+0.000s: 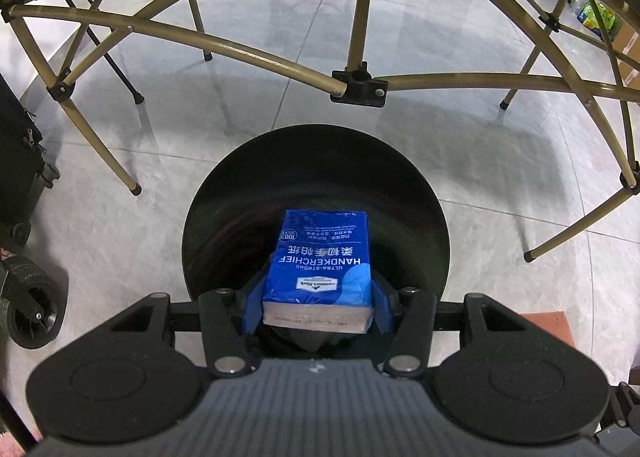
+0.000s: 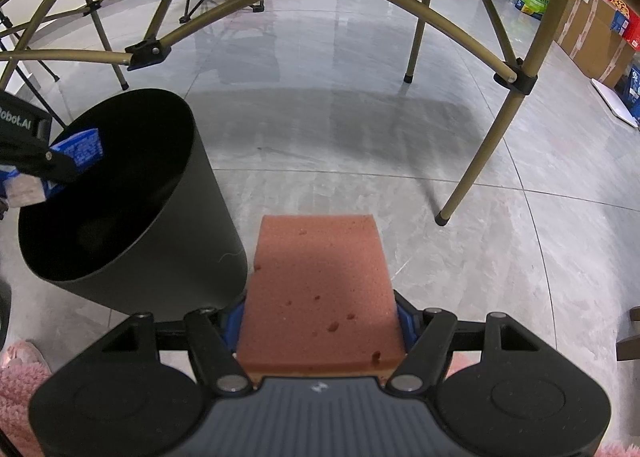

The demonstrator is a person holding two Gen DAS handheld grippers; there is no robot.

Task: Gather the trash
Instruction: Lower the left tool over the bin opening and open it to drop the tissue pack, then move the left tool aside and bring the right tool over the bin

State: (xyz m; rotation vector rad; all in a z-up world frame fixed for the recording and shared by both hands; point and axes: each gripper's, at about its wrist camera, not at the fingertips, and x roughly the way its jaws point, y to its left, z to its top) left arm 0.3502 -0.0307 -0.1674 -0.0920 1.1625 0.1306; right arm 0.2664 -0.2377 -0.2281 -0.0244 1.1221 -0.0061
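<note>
So: left gripper point(image 1: 318, 293) jaws half open, clamped on the tissue pack point(image 1: 320, 261), held lower centre over the black bin point(image 1: 416, 193) mouth, ready to drop. Right gripper point(image 2: 320, 321) grips the sponge point(image 2: 320, 289) beside the bin, lower centre, likely queued next.

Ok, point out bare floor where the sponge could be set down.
Free: grey floor between the black bin and the gold table leg, ahead of the sponge. Crowded: boxes far right.

Bright, sharp frames (fisheye-bent edges), soft glare on floor point(image 2: 360, 129).
</note>
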